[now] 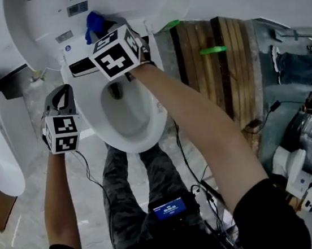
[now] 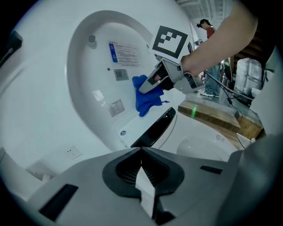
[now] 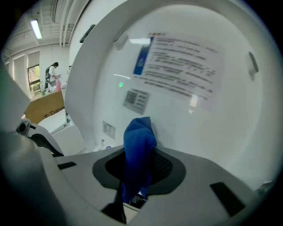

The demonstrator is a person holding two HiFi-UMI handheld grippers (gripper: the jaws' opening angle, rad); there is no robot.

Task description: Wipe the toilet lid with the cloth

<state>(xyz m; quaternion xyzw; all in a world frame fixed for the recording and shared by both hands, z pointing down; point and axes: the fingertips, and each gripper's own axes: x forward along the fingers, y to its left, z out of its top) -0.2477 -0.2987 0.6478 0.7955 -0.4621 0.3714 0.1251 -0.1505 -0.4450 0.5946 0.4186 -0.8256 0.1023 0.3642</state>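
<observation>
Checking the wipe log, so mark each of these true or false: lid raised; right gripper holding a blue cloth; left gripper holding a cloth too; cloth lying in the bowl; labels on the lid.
1. The lid is raised. True.
2. The right gripper holds a blue cloth. True.
3. The left gripper holds a cloth too. False: it is shut and empty, off to the side of the bowl.
4. The cloth lies in the bowl. False: it is up at the lid's inner face, in the right gripper.
5. The lid bears printed labels. True.
</observation>
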